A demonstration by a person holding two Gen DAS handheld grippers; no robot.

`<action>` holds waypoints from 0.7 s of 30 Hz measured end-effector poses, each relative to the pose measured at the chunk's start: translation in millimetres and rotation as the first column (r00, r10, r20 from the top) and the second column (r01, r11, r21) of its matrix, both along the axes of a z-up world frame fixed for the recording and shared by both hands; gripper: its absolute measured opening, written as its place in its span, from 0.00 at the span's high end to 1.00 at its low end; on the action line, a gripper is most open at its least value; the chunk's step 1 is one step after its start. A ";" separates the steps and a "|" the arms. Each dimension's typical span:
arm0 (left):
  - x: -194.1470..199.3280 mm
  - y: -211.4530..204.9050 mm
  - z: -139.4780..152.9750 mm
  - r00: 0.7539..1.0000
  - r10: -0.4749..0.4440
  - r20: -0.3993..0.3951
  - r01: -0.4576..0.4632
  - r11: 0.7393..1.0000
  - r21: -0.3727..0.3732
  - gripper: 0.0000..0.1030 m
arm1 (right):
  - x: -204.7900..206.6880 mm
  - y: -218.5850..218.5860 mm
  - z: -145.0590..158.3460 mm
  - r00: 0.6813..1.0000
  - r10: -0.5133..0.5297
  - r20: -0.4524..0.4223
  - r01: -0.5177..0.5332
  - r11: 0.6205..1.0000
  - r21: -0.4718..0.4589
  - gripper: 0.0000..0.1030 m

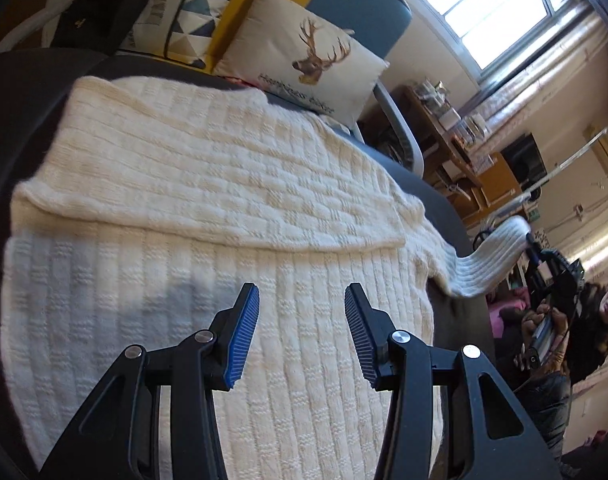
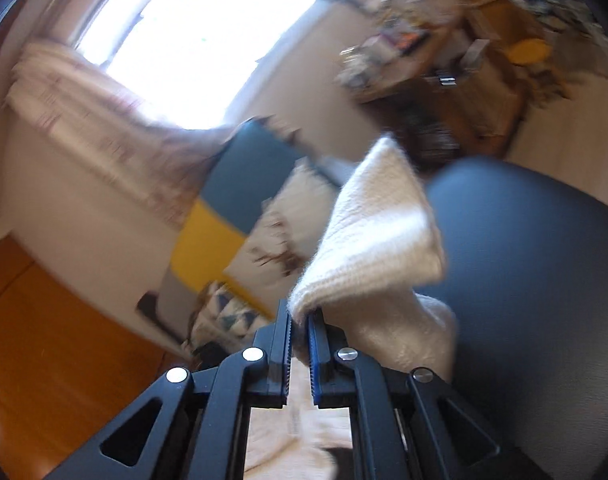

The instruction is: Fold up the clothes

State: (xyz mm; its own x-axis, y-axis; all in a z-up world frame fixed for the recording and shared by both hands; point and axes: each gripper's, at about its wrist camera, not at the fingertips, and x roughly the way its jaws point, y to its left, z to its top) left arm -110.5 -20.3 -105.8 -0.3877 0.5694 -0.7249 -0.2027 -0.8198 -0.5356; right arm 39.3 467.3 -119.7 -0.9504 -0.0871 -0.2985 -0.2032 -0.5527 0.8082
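The dark sofa seat [image 1: 436, 200] carries a cream knitted sweater [image 1: 208, 184], which is spread flat over most of it, with a deer cushion [image 1: 304, 56] and a patterned cushion [image 1: 184, 4] standing behind. As a judgement, the folding is in the middle: one part of the sweater, probably a side with its sleeve, already lies turned over the body and makes a clear folded edge across the middle of the left wrist view, while the other sleeve [image 1: 492, 256] is not laid down but is stretched out beyond the seat edge and lifted in the air. What is left, as far as the pictures show, is to bring this sleeve over the body and then to fold the body itself shorter. The left gripper [image 1: 302, 336] hangs directly above the lower part of the sweater with its blue pads wide apart and nothing between them; whether it touches the knit I cannot tell. The right gripper [image 2: 300, 336] is closed tight on the ribbed end of the lifted sleeve [image 2: 376, 240], which rises from the pads and bends toward the seat [image 2: 524, 260]. This view is blurred, so small details there are not sure.
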 end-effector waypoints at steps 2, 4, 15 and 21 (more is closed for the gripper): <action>-5.0 -12.2 -0.3 1.000 0.029 0.004 -0.029 1.000 0.011 0.54 | -36.4 -28.9 23.3 0.995 0.097 -0.023 -0.096 0.994 0.041 0.94; -13.0 -28.5 -1.8 0.998 0.067 0.015 -0.068 0.997 0.035 0.54 | -73.6 -63.0 34.2 0.980 0.195 -0.023 -0.193 0.979 0.070 0.94; -59.1 -91.3 -25.7 0.974 0.196 0.116 -0.209 0.971 0.117 0.54 | -205.4 -296.1 12.0 0.783 0.601 0.162 -0.623 0.752 0.215 0.94; -78.9 -95.0 -33.4 0.973 0.163 0.161 -0.188 0.970 0.154 0.43 | -197.8 -405.4 -48.6 0.598 0.690 0.408 -0.802 0.508 0.315 0.71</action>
State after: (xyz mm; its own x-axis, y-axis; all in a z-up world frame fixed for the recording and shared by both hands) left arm -189.3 -115.3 -139.2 -0.3899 0.6196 -0.6813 0.0271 -0.7318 -0.6810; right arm -158.5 61.9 -168.3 -0.5014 -0.5464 -0.6709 0.3295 -0.8375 0.4358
